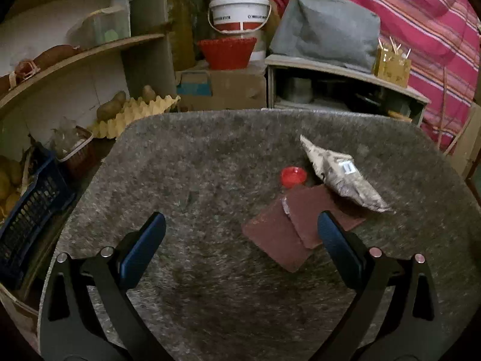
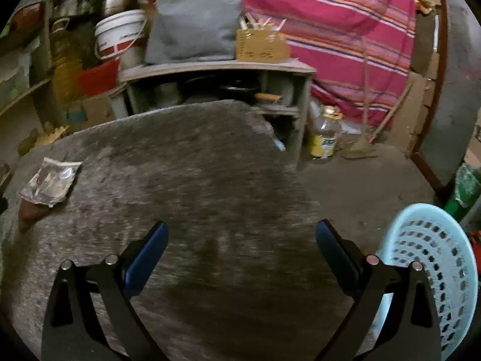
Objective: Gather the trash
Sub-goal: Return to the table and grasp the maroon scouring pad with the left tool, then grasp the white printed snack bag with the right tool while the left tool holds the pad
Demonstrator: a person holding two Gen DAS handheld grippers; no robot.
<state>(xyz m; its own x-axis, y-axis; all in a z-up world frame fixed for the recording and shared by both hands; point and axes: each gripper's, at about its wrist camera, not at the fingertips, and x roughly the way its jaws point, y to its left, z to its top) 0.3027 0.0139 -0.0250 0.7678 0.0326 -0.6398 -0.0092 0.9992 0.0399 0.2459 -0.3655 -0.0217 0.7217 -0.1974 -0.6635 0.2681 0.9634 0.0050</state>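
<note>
Left wrist view: I see three pieces of trash lying on the grey felt-covered surface [image 1: 210, 180], none yet collected. The crumpled white-and-grey printed wrapper [image 1: 339, 174] lies toward the far right. Its near end overlaps the flat reddish-brown folded card [image 1: 288, 228], which lies just in front of the right blue finger pad. The small round red plastic cap [image 1: 293, 176] sits between wrapper and card, just beside both. The left tongs [image 1: 242, 234] are spread wide, holding nothing. From this angle I cannot tell whether the right pad touches the card or hovers above it. I judge the card the nearest candidate for a first pick.

Right wrist view: The right tongs [image 2: 242, 240] are also spread wide and empty, above a bare stretch of the grey felt. The printed wrapper [image 2: 51, 180] appears at the far left edge, with a corner of the brown card [image 2: 28, 213] showing below it; both are well apart from these tongs. The light blue perforated plastic basket [image 2: 433, 258] stands beside the surface at lower right, near the right finger. What I can see of its inside shows no trash. I judge it the likely receptacle, and the task is at its start: all three items remain.
</note>
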